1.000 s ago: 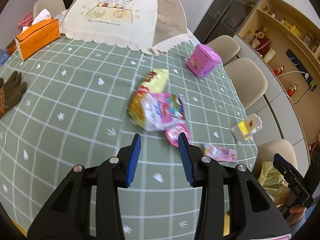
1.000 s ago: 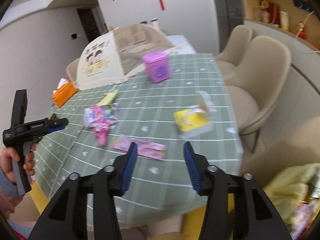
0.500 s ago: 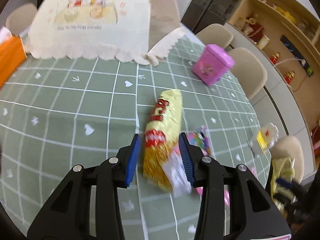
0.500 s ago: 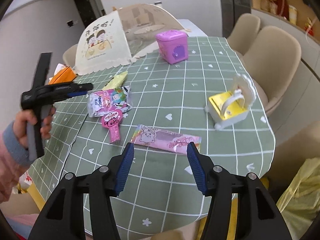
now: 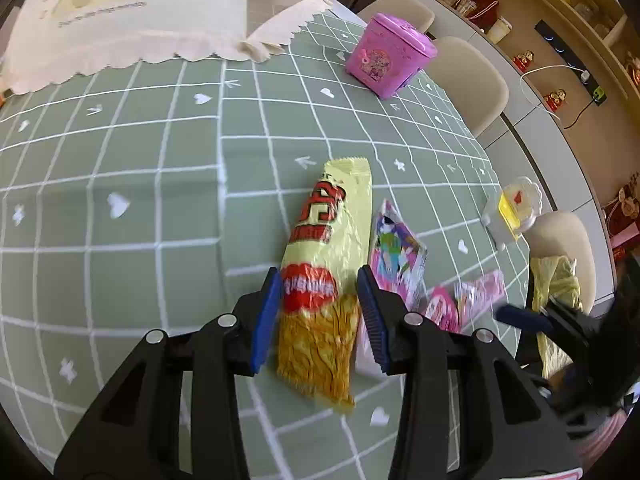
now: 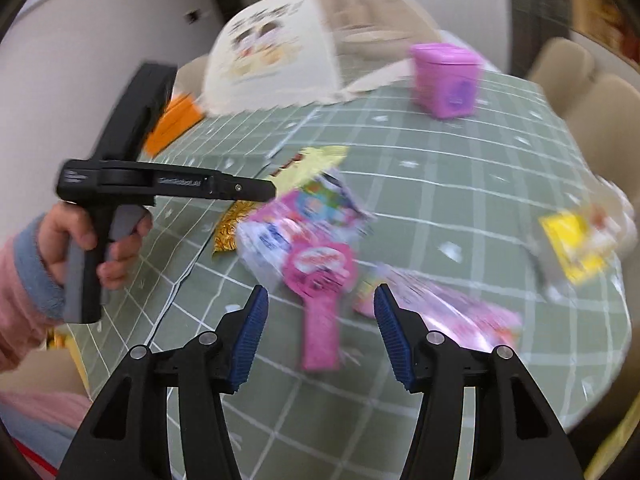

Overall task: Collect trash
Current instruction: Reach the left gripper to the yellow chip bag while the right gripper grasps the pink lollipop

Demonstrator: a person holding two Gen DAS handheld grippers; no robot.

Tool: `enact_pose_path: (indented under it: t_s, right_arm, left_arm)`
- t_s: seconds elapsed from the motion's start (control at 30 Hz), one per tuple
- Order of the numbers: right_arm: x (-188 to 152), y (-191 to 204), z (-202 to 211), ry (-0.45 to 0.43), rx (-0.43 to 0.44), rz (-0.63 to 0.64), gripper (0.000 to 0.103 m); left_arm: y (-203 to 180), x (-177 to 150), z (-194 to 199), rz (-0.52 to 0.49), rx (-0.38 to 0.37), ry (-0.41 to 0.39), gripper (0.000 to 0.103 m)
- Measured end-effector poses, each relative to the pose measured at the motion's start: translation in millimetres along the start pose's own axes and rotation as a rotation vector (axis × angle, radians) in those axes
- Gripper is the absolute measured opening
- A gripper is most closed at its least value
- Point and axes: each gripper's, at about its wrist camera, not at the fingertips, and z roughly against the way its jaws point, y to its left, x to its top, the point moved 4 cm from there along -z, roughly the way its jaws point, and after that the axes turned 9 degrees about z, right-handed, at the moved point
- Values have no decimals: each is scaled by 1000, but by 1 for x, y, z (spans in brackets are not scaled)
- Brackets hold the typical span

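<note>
Left claw (image 5: 318, 312) hung partly open astride the yellow snack wrapper (image 5: 326, 276) lying on the table (image 5: 120, 152), its long axis running between the pads, while the right claw (image 6: 318, 332) gaped wide over the pink wrapper (image 6: 320, 276).

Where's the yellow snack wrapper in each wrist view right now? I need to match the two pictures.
Left wrist: the yellow snack wrapper lies lower centre, between the left gripper fingers, running away up the picture.
Right wrist: yellow snack wrapper sits centre-left, partly under the pink wrappers, beyond the left gripper's tip.
Shared landmark: the purple bin, upper right in both.
</note>
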Motion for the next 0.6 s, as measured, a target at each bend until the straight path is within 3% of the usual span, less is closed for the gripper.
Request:
enact_pose_path:
  t_s: [0.17, 0.2, 0.33, 0.6]
  right_arm:
    - [5, 6, -32, 85, -47, 108, 47]
    - [5, 5, -32, 86, -42, 108, 34]
    - [4, -1, -22, 63, -44, 87, 22]
    - [-4, -22, 21, -5, -89, -9, 20]
  left_arm:
    - [12, -11, 21, 36, 11, -33, 38]
    - [13, -11, 24, 35, 16, -41, 38]
    - [14, -14, 33, 39, 20, -61, 38]
    - [7, -9, 33, 37, -10, -74, 38]
